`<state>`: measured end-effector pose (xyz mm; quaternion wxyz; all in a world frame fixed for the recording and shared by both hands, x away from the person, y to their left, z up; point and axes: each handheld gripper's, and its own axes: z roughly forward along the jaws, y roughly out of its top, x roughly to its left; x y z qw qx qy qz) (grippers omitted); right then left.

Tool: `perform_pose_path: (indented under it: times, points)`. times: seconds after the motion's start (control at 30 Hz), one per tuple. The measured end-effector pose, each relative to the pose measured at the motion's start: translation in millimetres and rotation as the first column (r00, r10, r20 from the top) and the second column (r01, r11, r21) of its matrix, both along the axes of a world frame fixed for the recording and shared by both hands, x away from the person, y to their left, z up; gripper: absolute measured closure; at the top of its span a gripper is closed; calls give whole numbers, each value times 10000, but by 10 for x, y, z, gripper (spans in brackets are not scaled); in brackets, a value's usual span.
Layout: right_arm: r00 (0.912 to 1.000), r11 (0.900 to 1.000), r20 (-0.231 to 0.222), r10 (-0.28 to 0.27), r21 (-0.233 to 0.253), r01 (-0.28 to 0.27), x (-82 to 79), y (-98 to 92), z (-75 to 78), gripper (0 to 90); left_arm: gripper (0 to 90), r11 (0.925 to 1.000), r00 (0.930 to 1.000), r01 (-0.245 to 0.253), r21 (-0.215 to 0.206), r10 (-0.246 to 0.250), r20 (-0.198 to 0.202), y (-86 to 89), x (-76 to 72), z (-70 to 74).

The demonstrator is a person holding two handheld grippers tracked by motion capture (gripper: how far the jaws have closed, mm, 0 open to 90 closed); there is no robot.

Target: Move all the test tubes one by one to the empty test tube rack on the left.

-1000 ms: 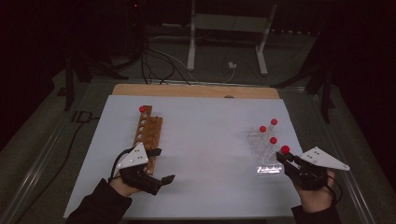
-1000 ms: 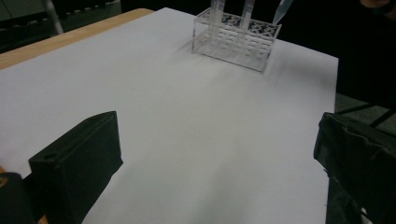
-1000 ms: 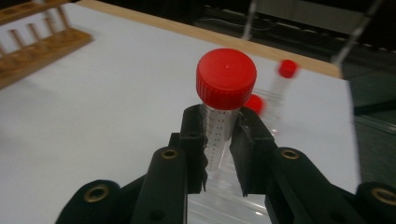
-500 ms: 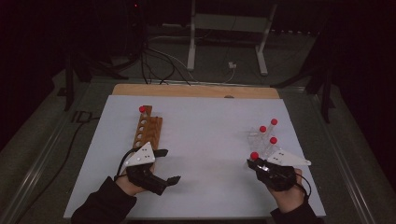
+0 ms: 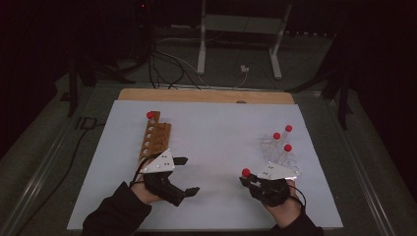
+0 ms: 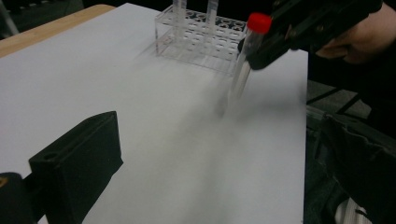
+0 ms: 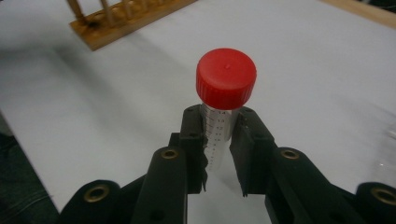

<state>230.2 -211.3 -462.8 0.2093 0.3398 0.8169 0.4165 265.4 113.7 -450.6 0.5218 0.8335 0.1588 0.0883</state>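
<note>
Clear plastic tube [image 7: 215,135] w/ red screw cap [image 7: 226,77], held upright in right gripper [image 7: 219,154], fingers [image 7: 192,140] closed on it just below cap. Printed scale marks visible on tube wall, numbers near top; looks see-through, contents not clear. In left gripper view same tube [image 6: 245,60] hangs tilted a bit under right gripper [image 6: 303,25], lower end blurred, above white sheet on bench [image 6: 140,93]. In high view, red cap [image 5: 245,172] at front-right part of bench, left of right gripper [image 5: 268,184], apart from clear rack [image 5: 280,152] behind it w/ three more red-capped tubes [image 5: 287,147] standing in it. Left gripper [image 5: 172,177] at front-left, just in front of wooden rack [image 5: 153,137]; fingers [image 5: 189,191] spread wide, holding nothing. One red-capped tube [image 5: 150,115] at far end of wooden rack. Wooden rack also seen top-left in right gripper view [image 7: 126,18], well apart from held tube.
</note>
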Motion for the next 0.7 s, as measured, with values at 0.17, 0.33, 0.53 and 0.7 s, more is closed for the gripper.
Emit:
perform_pose_path:
  times: [0.17,0.33,0.53,0.7]
  points:
    - [9995,9995,-56,322,-58,-322,-6,96,-16,746,18,9997,9997,235,-1,-235,77,-93,14,55]
    - [9979,9979,-113,631,-100,-632,-25,182,-34,746,18,9986,9984,534,-69,-532,194,-205,24,132]
    - [9961,9962,-199,855,-116,-858,-35,248,-53,746,19,9967,9965,793,-181,-788,291,-344,41,218]
    - [9953,9954,-209,949,-83,-951,-47,271,-45,746,36,9939,9936,1049,-326,-1034,457,-448,46,287]
